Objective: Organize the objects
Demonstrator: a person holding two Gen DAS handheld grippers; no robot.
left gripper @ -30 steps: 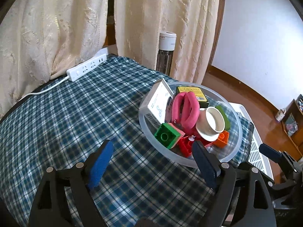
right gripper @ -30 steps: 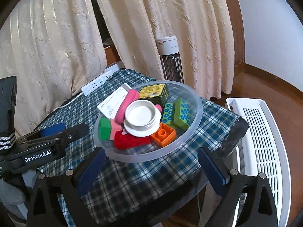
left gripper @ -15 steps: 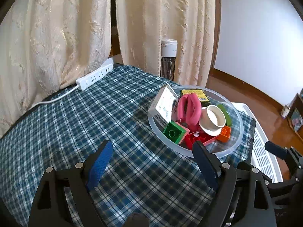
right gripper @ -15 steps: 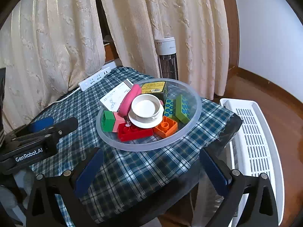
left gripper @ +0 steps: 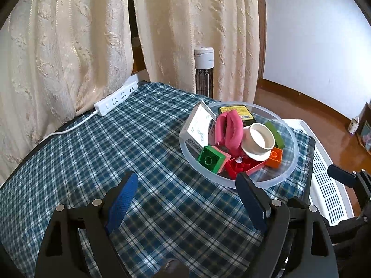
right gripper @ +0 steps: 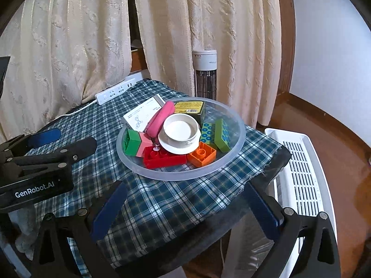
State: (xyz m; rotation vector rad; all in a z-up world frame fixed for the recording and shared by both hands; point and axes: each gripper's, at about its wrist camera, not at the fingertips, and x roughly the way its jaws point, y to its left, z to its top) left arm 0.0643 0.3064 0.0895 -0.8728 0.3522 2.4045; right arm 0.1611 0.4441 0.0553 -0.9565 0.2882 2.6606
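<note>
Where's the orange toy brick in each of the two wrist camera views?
Left wrist: orange brick sits right of centre, at the bowl's right side, beside the white cup.
Right wrist: orange brick sits just right of centre, at the bowl's near edge.
Shared landmark: the white cup.

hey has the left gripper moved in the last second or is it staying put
Yes. The left gripper has pulled back from the clear bowl: in its own view the bowl and power strip sit farther off, with more plaid cloth showing.
</note>
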